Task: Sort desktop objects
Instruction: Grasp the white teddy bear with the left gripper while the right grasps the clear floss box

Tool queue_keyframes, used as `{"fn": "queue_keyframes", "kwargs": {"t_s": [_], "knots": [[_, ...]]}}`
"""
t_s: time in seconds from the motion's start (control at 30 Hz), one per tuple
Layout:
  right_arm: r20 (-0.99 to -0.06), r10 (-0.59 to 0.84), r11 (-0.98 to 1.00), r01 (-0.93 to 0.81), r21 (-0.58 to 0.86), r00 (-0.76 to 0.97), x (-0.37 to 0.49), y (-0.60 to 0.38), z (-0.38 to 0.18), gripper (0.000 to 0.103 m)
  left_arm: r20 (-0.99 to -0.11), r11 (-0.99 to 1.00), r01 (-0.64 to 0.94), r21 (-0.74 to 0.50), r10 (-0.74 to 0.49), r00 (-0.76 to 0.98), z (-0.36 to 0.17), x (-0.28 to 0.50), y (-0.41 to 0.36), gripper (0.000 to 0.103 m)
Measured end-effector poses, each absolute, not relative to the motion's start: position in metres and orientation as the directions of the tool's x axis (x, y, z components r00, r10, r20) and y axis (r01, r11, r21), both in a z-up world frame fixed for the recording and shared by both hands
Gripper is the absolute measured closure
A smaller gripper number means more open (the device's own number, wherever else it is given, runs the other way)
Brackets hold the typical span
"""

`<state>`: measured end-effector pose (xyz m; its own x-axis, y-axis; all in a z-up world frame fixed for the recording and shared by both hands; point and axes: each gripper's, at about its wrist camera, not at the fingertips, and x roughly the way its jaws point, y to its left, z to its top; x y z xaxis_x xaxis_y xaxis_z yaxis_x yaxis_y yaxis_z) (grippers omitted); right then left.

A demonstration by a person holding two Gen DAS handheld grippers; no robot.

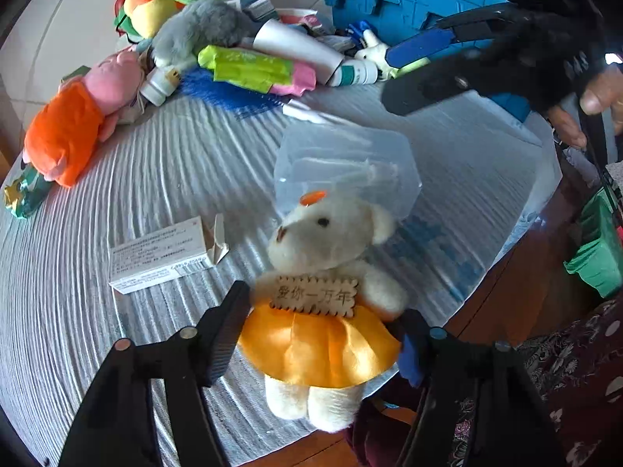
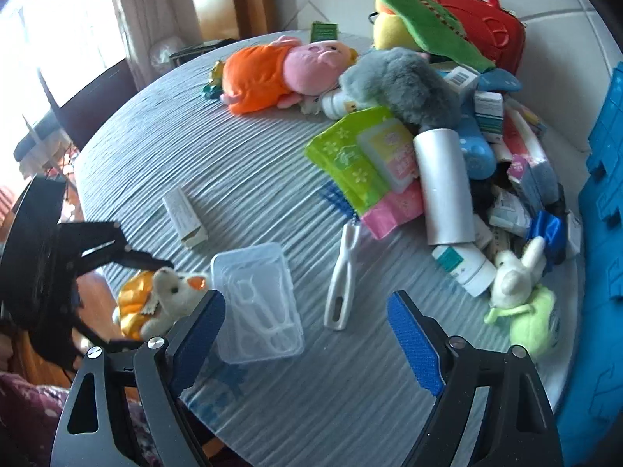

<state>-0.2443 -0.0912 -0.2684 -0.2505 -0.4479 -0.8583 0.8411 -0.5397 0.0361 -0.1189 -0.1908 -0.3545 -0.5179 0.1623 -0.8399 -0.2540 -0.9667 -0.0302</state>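
A white plush bear (image 1: pixel 323 233) in a yellow skirt lies at the near table edge, its legs past the rim. My left gripper (image 1: pixel 321 330) has both pads pressed on the skirt's sides, shut on the bear (image 2: pixel 171 292). Just beyond the bear's head sits a clear plastic box (image 1: pixel 346 163). My right gripper (image 2: pixel 305 307) hangs open above the cloth with nothing between its blue pads. The clear box (image 2: pixel 257 303) is at its left finger and white plastic tongs (image 2: pixel 342 276) lie just ahead. In the left wrist view that right gripper (image 1: pixel 405 72) is at the top right.
A heap fills the far side: pink pig plush (image 2: pixel 280 70), grey plush (image 2: pixel 401 81), white roll (image 2: pixel 444 183), wipes packs (image 2: pixel 362 163), small rabbit plush (image 2: pixel 518 284). A white carton (image 2: pixel 183 214) lies alone. A blue crate (image 2: pixel 603 233) stands right; a red bag (image 2: pixel 486 27) behind.
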Motion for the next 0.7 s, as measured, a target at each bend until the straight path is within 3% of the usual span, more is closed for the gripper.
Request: {"fn": "queue_keyframes", "kwargs": {"t_s": [0.23, 0.33, 0.57, 0.63, 0.7], "knots": [[-0.884, -0.430, -0.401, 0.916, 0.006, -0.182, -0.229, -0.119, -0.307, 0.020, -0.848, -0.969, -0.246, -0.019, 0.146, -0.510, -0.352, -0.116, -0.204, 0.055], [-0.909, -0.391, -0.381, 0.924, 0.020, -0.141, -0.235, -0.128, -0.326, 0.040, -0.849, -0.972, -0.235, -0.011, 0.133, -0.512, -0.352, -0.117, -0.206, 0.055], [-0.912, -0.383, -0.339, 0.941, -0.008, -0.146, -0.232, -0.141, -0.329, 0.042, -0.845, -0.980, -0.201, -0.013, 0.119, -0.522, -0.353, -0.119, -0.208, 0.056], [-0.909, -0.377, -0.343, 0.938, -0.045, -0.181, -0.228, -0.144, -0.327, 0.043, -0.843, -0.981, -0.192, -0.003, 0.106, -0.527, -0.351, -0.121, -0.206, 0.069], [-0.902, -0.389, -0.346, 0.937, -0.049, -0.190, -0.221, -0.143, -0.322, 0.043, -0.838, -0.982, -0.187, 0.027, 0.080, -0.539, -0.349, -0.121, -0.205, 0.071]]}}
